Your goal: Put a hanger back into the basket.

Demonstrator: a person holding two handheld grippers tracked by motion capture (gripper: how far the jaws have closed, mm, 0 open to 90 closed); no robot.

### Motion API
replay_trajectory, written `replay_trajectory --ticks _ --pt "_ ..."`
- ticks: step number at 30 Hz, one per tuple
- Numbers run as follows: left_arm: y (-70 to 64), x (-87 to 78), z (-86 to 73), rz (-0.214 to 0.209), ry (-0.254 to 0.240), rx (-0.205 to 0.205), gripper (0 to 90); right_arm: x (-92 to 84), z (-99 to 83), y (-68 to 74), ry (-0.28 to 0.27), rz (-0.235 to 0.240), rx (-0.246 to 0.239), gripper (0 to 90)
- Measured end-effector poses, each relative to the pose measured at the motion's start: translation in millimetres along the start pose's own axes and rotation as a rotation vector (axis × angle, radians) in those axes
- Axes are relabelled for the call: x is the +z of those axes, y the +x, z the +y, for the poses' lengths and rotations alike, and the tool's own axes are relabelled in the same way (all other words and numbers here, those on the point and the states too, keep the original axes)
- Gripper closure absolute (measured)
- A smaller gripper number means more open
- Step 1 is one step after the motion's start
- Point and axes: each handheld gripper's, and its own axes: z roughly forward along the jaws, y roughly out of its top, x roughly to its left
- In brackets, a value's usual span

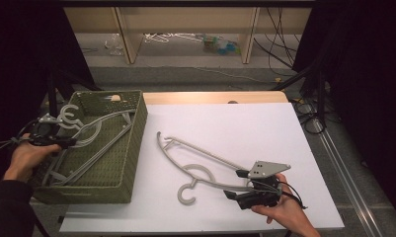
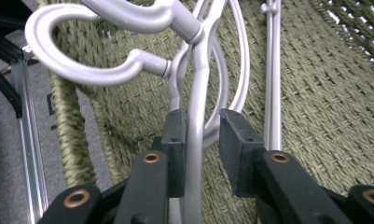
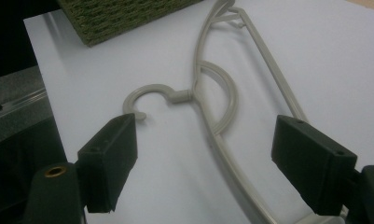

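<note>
The person's left hand [image 1: 22, 157] reaches over the woven basket's rim [image 1: 136, 133], levelling the left gripper [image 1: 69, 142] across it. Its fingers [image 2: 175, 149] stand slightly parted around a grey hanger's bar [image 2: 196, 140]; the left pad touches, the right stands clear. The right gripper [image 1: 232, 190] lies low on the white table [image 1: 245, 128], fingers [image 3: 112, 154] spread wide, the beige hanger [image 3: 212, 93] lying between and beyond them, its near end cut off

Olive-green woven basket [image 1: 131, 148] — pale grey hangers [image 1: 205, 165] — on a white bench [image 1: 264, 133]; each hand-held gripper [image 1: 245, 190] has black jaws.
</note>
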Motion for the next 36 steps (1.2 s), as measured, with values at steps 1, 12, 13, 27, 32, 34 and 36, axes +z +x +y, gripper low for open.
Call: replay_trajectory --ticks 1,12,13,27,32,34,36 --pt "0.5 -0.6 -0.2 0.006 0.004 0.000 68.7 0.1 0.1 -0.2 0.000 -0.002 0.000 23.5" --pt "-11.3 -23.9 4.5 0.006 -0.100 -0.031 46.2 0.3 -0.3 -0.6 0.001 -0.004 0.002 23.2" --pt "-15.1 -26.4 4.4 -0.001 -0.109 -0.032 44.3 0.3 -0.5 -0.5 0.001 -0.003 0.002 23.2" --pt "-88.2 -48.8 -3.4 -0.141 -0.298 -0.039 34.6 1.3 -1.1 -0.5 0.000 -0.006 0.004 23.0" --pt "-120.8 -53.4 -0.1 -0.181 -0.348 0.011 32.6 1.2 -1.5 -0.2 0.002 -0.005 0.004 23.0" --pt "-133.6 -54.1 0.8 -0.201 -0.373 0.026 32.0 1.0 -1.6 -0.3 0.001 -0.007 0.002 22.9" --pt "-147.1 -54.4 1.0 -0.228 -0.400 0.035 31.4 1.0 -1.4 -0.5 -0.002 -0.007 0.002 22.8"
